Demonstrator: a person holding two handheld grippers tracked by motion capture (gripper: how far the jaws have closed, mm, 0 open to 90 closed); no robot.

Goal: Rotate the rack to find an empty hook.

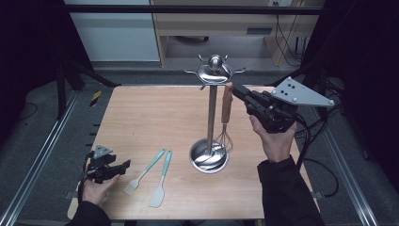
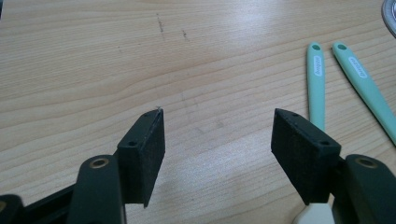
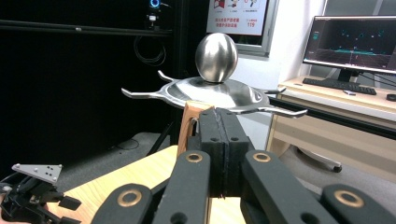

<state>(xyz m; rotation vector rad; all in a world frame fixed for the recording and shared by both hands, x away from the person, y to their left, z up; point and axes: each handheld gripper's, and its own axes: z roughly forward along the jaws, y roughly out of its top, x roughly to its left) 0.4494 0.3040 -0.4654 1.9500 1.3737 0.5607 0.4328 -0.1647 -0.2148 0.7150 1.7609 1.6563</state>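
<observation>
1. Pressing together, the jaws of the right gripper (image 3: 219, 140) show no gap between their pads in the right gripper view; the wooden handle of the whisk (image 1: 226, 117) stands just beyond and to one side of the tips. Whether the pads pinch its edge or only touch it cannot be told.
2. In the high view the jaw tips sit against the upper end of the handle, right under the top disc of the steel rack (image 1: 212, 108).
3. Whisk: long axis upright, wooden handle up, wire loops down, just above the rack's round base. It hangs close beside the rack's pole, on the side of the right hand (image 1: 275, 139).
4. Left gripper (image 2: 218, 135): jaws wide apart, nothing between them, bare tabletop (image 2: 140, 70) under the gap. It rests low near the front left corner of the table.
5. Past the left gripper's jaws, two mint-handled tools lie flat side by side: a fork-shaped turner (image 1: 145, 172) and a spatula (image 1: 161, 181). Their handles point toward the rack's base, heads toward the person.
</observation>
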